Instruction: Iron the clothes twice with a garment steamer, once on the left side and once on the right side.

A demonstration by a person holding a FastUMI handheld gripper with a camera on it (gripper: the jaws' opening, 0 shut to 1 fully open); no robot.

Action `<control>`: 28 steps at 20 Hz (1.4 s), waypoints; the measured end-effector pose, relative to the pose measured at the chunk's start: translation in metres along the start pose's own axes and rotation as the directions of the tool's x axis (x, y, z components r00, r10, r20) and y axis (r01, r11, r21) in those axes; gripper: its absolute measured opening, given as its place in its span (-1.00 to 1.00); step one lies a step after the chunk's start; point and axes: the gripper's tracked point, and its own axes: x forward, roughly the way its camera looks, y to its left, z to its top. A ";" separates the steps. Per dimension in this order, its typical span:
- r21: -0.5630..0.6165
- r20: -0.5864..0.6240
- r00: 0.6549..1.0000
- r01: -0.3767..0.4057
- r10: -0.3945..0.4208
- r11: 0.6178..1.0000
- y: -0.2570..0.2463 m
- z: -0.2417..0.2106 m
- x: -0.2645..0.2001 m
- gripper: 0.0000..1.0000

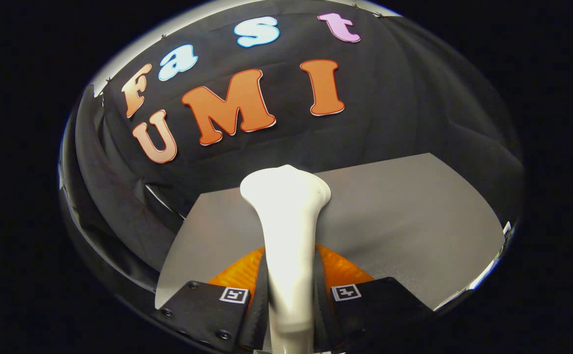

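My gripper (290,295) is clamped on the steamer (289,236): both fingers press against its white handle, one on each side, and I see the handle running up between them. The steamer's wider head flares out just beyond the fingertips, tilted away from me. Past it lies a grey table (404,216), bare where I can see it. The booth's black cloth wall (414,98) rises behind the table's far edge.

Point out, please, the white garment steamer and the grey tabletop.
White plastic garment steamer (286,196): gripper view, its flared head, handle clamped between the jaws.
Grey tabletop (404,216): gripper view, bare surface beyond the steamer.
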 end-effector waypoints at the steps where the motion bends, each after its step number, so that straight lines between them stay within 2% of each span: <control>1: -0.001 0.029 1.000 -0.006 0.006 1.000 0.003 0.007 -0.009 -0.05; 5: -0.026 0.132 0.991 -0.022 0.025 0.999 0.012 0.026 -0.054 -0.06; 11: -0.068 0.230 0.971 -0.057 0.071 0.996 0.020 0.027 -0.102 -0.06; 15: -0.086 0.276 0.955 -0.085 0.106 0.993 0.023 0.020 -0.106 -0.06; 23: -0.089 0.354 0.915 -0.171 0.192 0.981 0.026 0.002 -0.079 -0.07; 24: -0.114 0.370 0.908 -0.163 0.194 0.980 0.026 0.001 -0.079 -0.07; 26: -0.212 0.427 0.894 -0.048 0.137 0.976 0.018 0.003 -0.076 -0.07; 28: -0.260 0.446 0.882 -0.037 0.154 0.965 0.036 0.000 -0.082 -0.07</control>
